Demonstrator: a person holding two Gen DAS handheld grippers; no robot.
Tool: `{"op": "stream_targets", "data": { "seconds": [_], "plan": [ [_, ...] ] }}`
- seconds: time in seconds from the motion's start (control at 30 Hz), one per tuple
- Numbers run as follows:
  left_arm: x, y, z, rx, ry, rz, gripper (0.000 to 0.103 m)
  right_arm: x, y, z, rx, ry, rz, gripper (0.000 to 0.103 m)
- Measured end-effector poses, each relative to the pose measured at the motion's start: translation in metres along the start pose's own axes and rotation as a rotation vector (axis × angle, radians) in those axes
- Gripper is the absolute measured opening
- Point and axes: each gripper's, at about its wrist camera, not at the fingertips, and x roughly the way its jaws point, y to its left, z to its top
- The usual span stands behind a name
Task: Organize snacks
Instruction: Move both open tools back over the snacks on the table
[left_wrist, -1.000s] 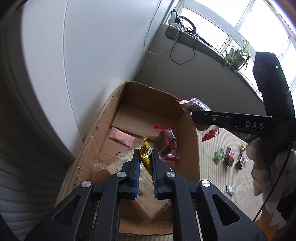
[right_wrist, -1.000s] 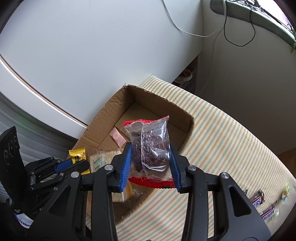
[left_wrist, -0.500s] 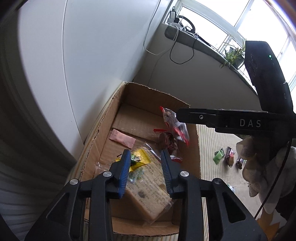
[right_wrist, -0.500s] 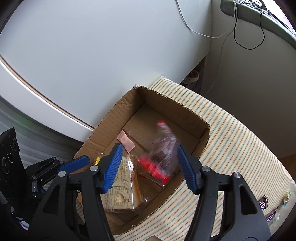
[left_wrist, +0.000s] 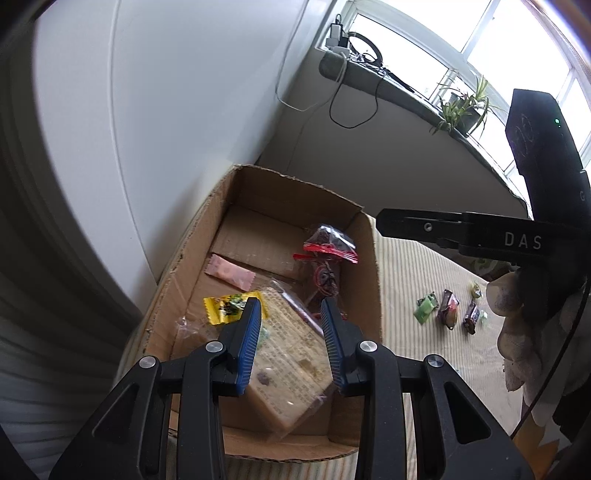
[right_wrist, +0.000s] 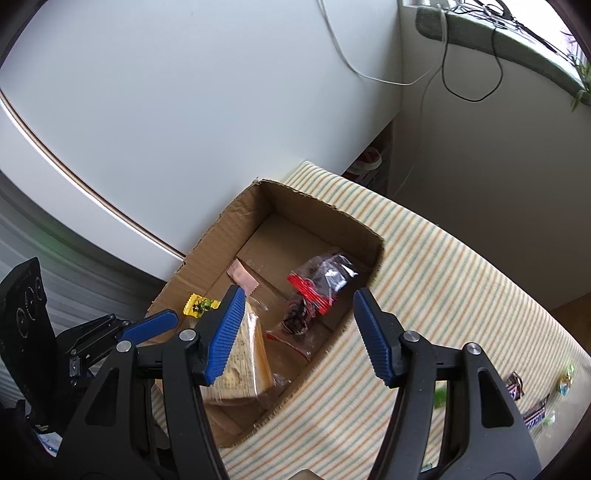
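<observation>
1. Both of my claws are hanging spread wide over the cardboard box (left_wrist: 369, 280), pinching nothing: my left gripper (left_wrist: 290, 345) is hovering above the near end of the box, and my right gripper (right_wrist: 299, 332) is hovering above its middle.
2. Inside the box, a clear red-sealed snack bag (right_wrist: 323, 278) is lying toward the right wall, resting partly on another dark snack with red trim (right_wrist: 295, 319).
3. A yellow candy wrapper (left_wrist: 227, 306) is sitting near the left wall, just beside my left blue finger pad (left_wrist: 249, 345).
4. A large tan cracker pack in clear film (left_wrist: 291, 362) is leaning tilted in the near corner, showing between my left fingers.
5. A pink sachet (left_wrist: 231, 273) is lying flat on the box floor, farther back.
6. The box is standing on a striped cloth (right_wrist: 443, 266), up against a white wall.
7. Several small wrapped candies (left_wrist: 448, 308) are waiting on the cloth, well apart from the box, on the right.
</observation>
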Motion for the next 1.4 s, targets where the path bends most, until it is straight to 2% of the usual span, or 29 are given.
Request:
{"op": "stream_targets", "data": {
  "seconds": [0.4,0.73,1.07,1.4],
  "plan": [
    [0.008,-0.043,-0.003,0.053,0.015,-0.043,0.032,-0.043,-0.042,-0.031,0.080,-0.052,-0.021,0.064],
    [0.023,-0.087,-0.009,0.119,0.053,-0.098,0.032,-0.088,-0.102,-0.076,0.204,-0.097,-0.077,0.064],
    [0.042,-0.133,-0.024,0.203,0.123,-0.160,0.032,-0.116,-0.163,-0.138,0.340,-0.090,-0.153,0.064],
    [0.066,-0.177,-0.054,0.269,0.222,-0.214,0.032,-0.121,-0.220,-0.191,0.455,-0.062,-0.229,0.064]
  ]
}}
